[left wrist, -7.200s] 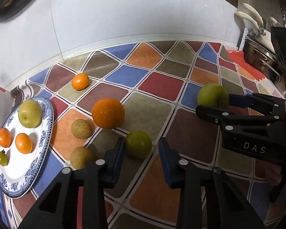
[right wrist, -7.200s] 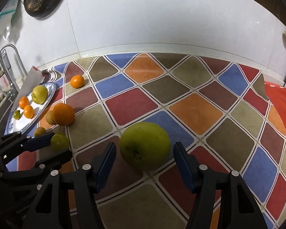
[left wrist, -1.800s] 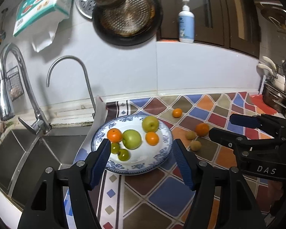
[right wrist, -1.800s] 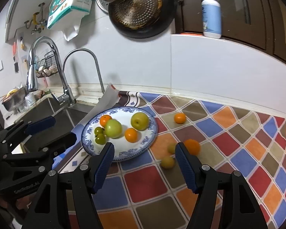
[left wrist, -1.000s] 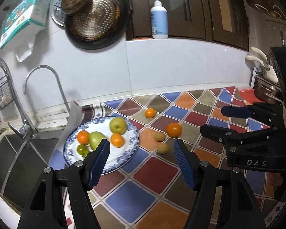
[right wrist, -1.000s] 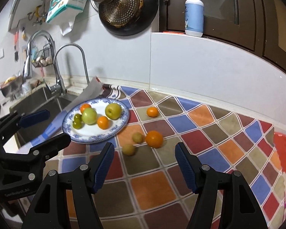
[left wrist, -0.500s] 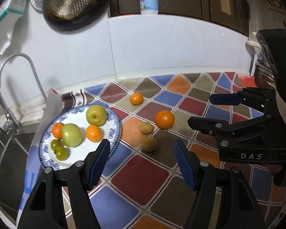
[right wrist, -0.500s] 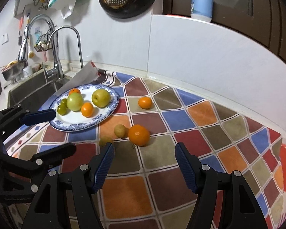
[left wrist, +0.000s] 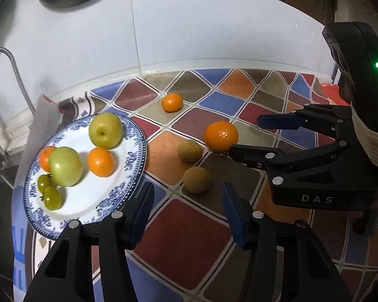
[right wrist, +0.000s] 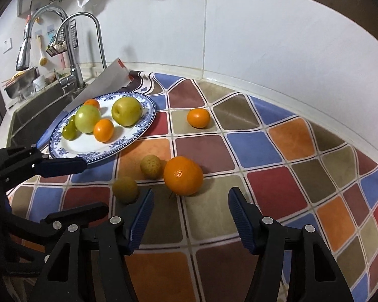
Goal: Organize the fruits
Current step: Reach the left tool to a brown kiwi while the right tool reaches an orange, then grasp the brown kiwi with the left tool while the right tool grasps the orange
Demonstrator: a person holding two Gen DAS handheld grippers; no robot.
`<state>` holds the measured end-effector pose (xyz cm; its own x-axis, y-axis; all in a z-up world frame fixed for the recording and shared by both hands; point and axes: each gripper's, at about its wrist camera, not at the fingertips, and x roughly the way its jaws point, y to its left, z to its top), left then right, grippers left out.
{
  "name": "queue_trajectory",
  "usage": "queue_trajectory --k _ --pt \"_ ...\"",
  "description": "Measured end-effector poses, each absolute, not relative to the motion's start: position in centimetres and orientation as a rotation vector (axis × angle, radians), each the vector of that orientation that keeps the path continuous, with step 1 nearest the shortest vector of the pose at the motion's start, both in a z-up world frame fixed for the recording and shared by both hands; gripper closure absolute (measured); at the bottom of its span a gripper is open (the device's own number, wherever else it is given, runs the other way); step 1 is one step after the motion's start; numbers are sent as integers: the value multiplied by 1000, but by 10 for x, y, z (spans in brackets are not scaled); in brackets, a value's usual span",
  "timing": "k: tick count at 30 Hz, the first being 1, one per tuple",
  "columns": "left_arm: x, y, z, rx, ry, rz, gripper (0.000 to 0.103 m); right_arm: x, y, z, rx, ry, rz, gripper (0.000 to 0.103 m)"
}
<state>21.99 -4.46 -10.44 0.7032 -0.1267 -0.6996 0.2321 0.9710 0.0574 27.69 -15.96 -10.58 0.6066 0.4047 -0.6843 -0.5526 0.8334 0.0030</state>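
So the round white plate with the blue patterned rim (right wrist: 148,123), near the surface's sink-side edge, has two yellow-green apples (right wrist: 126,111), two small green tomatoes (left wrist: 52,197) and two little orange tangerines (right wrist: 103,130) on it; one tangerine is mostly hidden behind an apple. Loose on the colourful diamond-tiled surface (right wrist: 264,186): a big orange (right wrist: 183,176), two brownish round fruits (right wrist: 125,189) just beside it, and a small tangerine (right wrist: 198,118) nearer the back wall edge. Left gripper (left wrist: 187,211) and right gripper (right wrist: 190,217) both have their fingers closing with nothing between them. The pan on the wall is cut off up top.
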Motion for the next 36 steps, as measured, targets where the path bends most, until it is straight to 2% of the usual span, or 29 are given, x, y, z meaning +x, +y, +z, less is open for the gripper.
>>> queue_trajectory --k 8,12,17,21,36 --pt "236 -51 -112 167 793 -246 62 293 -154 -114 -208 760 577 47" --pt "241 -50 -115 161 800 -260 64 299 -152 -118 -180 777 583 50" --pt "246 -48 -118 144 807 -280 74 304 -147 -122 -168 798 605 55" --pt "245 -48 -118 148 803 -280 74 305 -144 -122 -163 802 621 62" --pt "220 -41 -94 140 749 -238 74 285 -149 -114 -150 789 597 63"
